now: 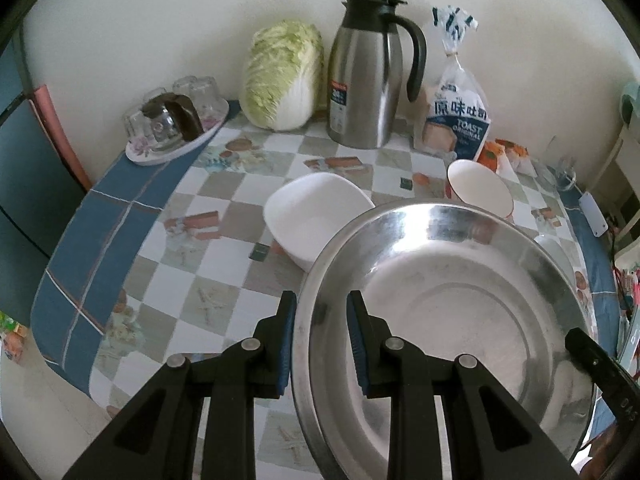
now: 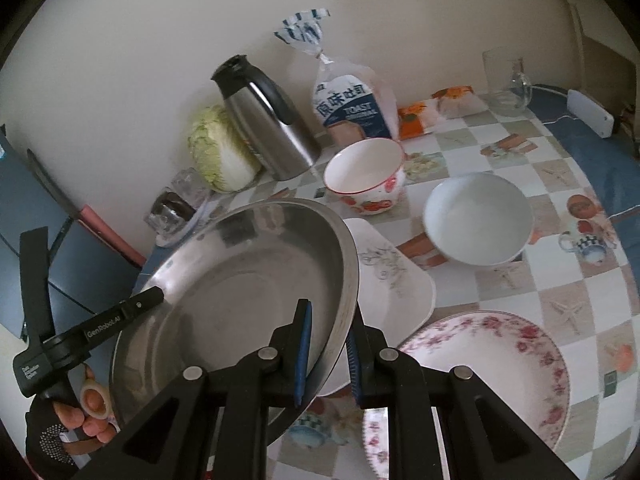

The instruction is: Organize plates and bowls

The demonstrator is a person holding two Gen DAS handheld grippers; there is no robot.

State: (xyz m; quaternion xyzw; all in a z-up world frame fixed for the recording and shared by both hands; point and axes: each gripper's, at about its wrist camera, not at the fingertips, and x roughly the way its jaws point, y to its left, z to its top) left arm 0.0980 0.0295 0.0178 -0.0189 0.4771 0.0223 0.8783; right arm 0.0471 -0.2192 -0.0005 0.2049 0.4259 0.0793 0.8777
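Large stainless steel basin held tilted above the counter, filling the lower right of the left wrist view and the lower left of the right wrist view. Left claw clamped on its near rim, one blue pad inside, one outside. Right claw likewise clamped on the opposite rim, edge pinched between the pads. Just behind the basin, a white square dish, partly hidden. Farther back, a strawberry-patterned bowl and, at centre right of the right wrist view, a plain white bowl. At lower right there, a floral plate. Along the wall: napa cabbage, steel thermos jug, bag of toast bread. At upper left of the left wrist view, a tray of upturned glasses.
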